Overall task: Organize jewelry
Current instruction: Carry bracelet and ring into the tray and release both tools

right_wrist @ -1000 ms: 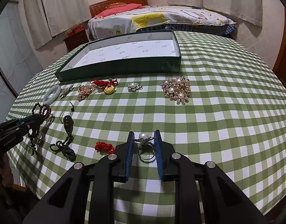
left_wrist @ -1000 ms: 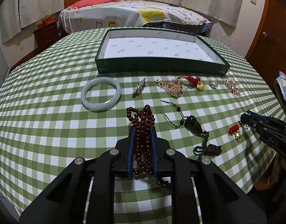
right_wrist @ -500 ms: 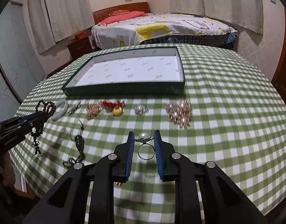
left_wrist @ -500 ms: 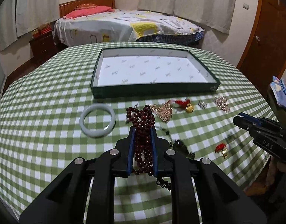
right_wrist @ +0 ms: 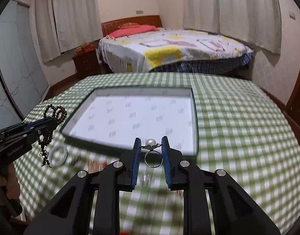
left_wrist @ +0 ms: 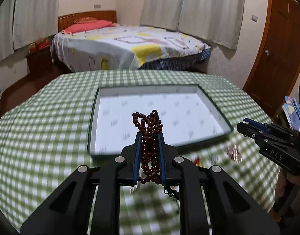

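My left gripper is shut on a dark red bead bracelet, whose loops stick out past the fingertips while a tassel hangs below. It hovers above the near edge of the green tray with its white lining. My right gripper is shut on a pearl ring, pearl upward, held over the near right part of the same tray. In the right wrist view the left gripper shows at the left with the beads dangling from it. The right gripper appears at the right edge of the left wrist view.
A white jade bangle lies on the green checked tablecloth before the tray's left corner. Blurred small jewelry pieces lie along the tray's near side. A bed stands behind the table, a wooden door at the right.
Both grippers have risen and moved forward toward the tray, each still holding its piece. The tray now fills the middle of both views and the loose jewelry has slid down beneath the fingers.
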Demonstrator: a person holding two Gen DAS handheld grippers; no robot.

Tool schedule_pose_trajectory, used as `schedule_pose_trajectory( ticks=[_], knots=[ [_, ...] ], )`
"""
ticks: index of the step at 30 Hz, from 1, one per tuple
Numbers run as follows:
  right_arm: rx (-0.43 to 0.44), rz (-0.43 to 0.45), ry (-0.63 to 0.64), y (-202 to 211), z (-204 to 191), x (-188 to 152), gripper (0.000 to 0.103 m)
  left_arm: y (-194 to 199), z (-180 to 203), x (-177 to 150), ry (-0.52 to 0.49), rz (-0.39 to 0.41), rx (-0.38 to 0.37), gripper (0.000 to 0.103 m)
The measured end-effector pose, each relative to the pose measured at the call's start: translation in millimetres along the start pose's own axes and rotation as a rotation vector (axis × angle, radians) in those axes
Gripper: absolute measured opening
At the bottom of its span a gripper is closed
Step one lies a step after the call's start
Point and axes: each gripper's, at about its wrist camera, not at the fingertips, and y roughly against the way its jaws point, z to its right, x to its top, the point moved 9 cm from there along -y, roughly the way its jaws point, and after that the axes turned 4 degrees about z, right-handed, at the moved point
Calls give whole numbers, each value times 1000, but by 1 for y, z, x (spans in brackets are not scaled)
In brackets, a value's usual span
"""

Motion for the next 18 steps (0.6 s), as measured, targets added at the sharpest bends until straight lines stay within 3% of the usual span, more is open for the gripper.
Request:
schedule_pose_trajectory(
  ticks=[7, 18],
  knots=[
    [-12, 26, 24, -33, 6, 33, 22, -42, 5, 31, -2, 10, -14, 16],
    [-24, -121, 4, -99, 24, -6, 22, -119, 23, -14, 15, -149, -48, 16]
  ],
)
